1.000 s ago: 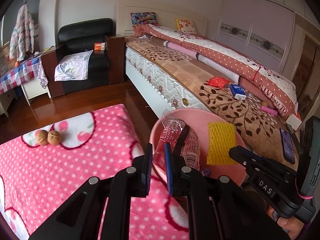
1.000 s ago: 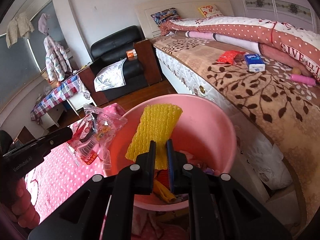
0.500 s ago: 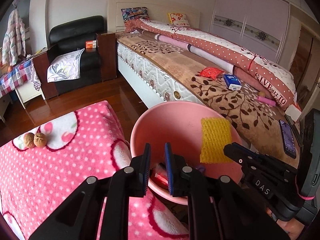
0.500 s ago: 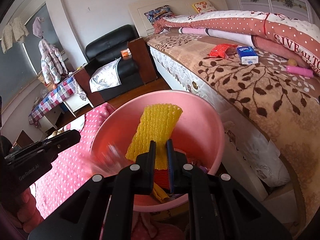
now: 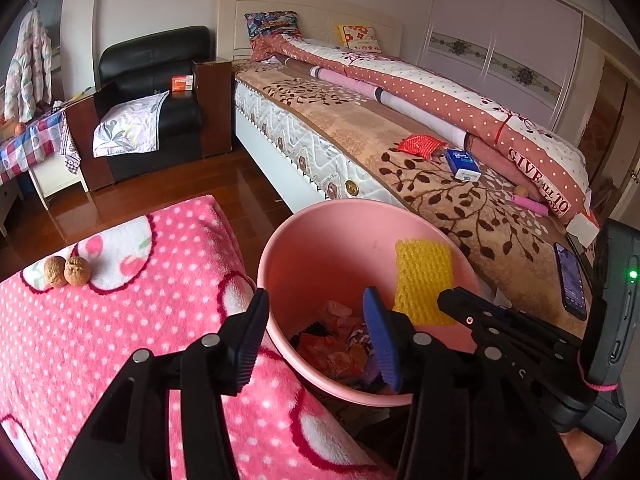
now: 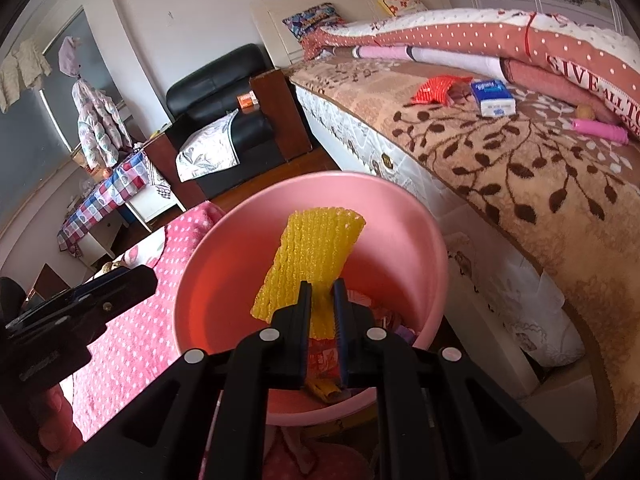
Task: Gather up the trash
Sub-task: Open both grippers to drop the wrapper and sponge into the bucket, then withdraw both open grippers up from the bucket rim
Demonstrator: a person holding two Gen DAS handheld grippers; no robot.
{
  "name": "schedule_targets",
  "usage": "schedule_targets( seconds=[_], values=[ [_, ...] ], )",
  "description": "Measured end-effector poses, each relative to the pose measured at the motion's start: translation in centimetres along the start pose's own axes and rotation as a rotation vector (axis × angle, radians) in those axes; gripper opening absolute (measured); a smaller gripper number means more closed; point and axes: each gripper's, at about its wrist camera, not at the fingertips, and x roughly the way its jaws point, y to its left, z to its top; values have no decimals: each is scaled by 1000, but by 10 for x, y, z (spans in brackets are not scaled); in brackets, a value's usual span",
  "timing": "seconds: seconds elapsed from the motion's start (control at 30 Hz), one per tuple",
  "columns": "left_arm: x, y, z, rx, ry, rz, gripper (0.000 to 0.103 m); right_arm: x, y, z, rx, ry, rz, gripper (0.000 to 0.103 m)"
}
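A pink bin [image 5: 304, 236] [image 6: 404, 216] stands between the pink dotted blanket and the bed, with wrappers [image 5: 340, 344] heaped at its bottom. My left gripper [image 5: 316, 304] is open and empty over the bin's near rim. My right gripper [image 6: 320, 292] is shut on a yellow foam net [image 6: 316, 248] [image 5: 424, 276] and holds it above the bin's opening. It shows in the left wrist view [image 5: 460, 300]. A red wrapper [image 5: 420, 146] [image 6: 438, 88] and a blue-white packet [image 5: 462, 164] [image 6: 492, 98] lie on the bed.
Two walnuts [image 5: 66, 272] sit on the pink dotted blanket [image 5: 100, 340]. A phone [image 5: 572, 276] and a pink tube [image 5: 530, 204] lie on the bed's brown leaf blanket [image 6: 540, 168]. A black armchair [image 5: 152, 76] and a wooden nightstand [image 5: 216, 104] stand behind.
My left gripper let go of the clear red snack wrapper, which dropped into the bin, and its jaws opened wide. My right gripper kept the yellow foam net over the bin.
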Motion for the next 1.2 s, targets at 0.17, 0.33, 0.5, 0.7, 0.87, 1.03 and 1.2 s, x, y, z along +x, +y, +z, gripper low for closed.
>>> schedule_targets(
  seconds=[0.17, 0.33, 0.5, 0.7, 0.87, 1.03, 1.2],
  values=[
    [-1, 1, -1, -3, -1, -1, 49, 1, -1, -2, 16, 10, 9, 28],
    [-3, 1, -2, -7, 1, -4, 50, 1, 0, -2, 15, 13, 14, 28],
    [-3, 1, -3, -10, 2, -6, 51, 0, 3, -4, 12, 17, 21, 29],
    [-8, 2, -6, -22, 0, -11, 52, -3, 6, -3, 11, 14, 28, 30],
    [-11, 3, -5, -30, -4, -15, 52, -7, 7, -4, 8, 5, 39, 30],
    [-15, 4, -6, -41, -7, -19, 52, -14, 8, -6, 0, -10, 55, 44],
    [-20, 3, -6, -45, -15, -17, 52, -22, 9, -8, -9, -26, 58, 44]
  ],
)
